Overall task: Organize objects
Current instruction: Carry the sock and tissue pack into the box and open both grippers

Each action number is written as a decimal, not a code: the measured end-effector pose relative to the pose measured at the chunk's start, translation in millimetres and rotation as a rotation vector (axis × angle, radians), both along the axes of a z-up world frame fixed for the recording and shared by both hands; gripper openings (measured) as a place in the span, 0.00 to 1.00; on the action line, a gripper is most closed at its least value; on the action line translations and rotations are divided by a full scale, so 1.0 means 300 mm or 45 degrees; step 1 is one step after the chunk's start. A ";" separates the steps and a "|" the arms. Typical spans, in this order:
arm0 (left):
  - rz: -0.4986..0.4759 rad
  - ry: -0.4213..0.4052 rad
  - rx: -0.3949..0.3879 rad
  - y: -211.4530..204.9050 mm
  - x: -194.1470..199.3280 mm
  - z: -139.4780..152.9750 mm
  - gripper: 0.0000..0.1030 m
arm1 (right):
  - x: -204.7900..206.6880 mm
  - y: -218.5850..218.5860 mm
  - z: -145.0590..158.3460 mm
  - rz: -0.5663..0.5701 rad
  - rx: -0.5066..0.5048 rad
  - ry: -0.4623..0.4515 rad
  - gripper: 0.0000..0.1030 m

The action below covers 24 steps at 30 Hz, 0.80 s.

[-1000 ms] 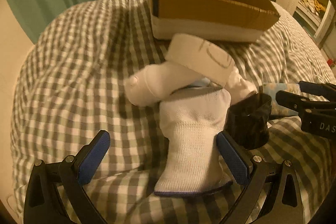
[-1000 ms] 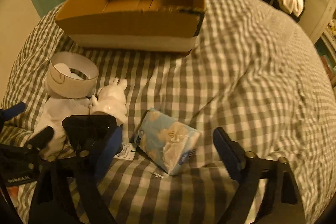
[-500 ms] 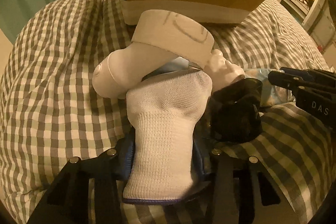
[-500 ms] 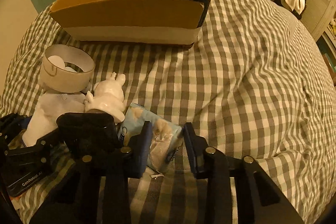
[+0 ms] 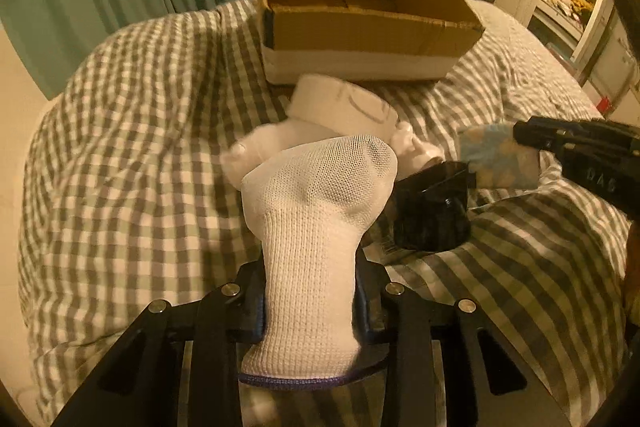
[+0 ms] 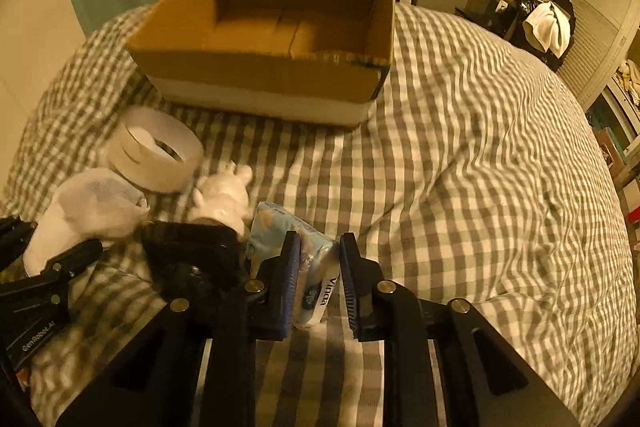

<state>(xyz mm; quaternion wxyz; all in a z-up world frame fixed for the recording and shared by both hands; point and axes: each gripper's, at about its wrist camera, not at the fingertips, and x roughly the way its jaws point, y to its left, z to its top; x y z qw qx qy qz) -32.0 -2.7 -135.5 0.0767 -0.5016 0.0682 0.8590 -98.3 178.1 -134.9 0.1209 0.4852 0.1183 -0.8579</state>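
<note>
- Gripping a white sock, the left gripper fills the bottom of the left wrist view; its jaws are clamped tight on the ribbed cuff, and the sock's toe end sticks up and forward above the checked bedcover.
- Just behind the sock lie a white tape roll and a small white figurine, with a black cup on its side to the right.
- Farther back an open cardboard box sits on the bed, well apart from the sock.
- At the right edge, the right gripper's black body reaches in over a light blue tissue pack.
- Seen from the right wrist, the right gripper has its jaws closing on the tissue pack, both pads pressing its sides near one end.
- Left of it sit the black cup, the figurine and the tape roll; the sock shows at far left.
- The box stands behind them, and it looks empty.
</note>
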 end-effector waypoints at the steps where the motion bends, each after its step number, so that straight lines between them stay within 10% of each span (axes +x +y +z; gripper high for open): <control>1: 0.002 0.017 -0.003 -0.002 0.009 0.011 0.32 | -0.008 -0.001 0.024 0.005 0.004 0.018 0.19; 24: -0.054 0.262 0.096 0.031 -0.247 0.397 0.32 | -0.125 -0.078 0.554 0.020 -0.146 0.386 0.19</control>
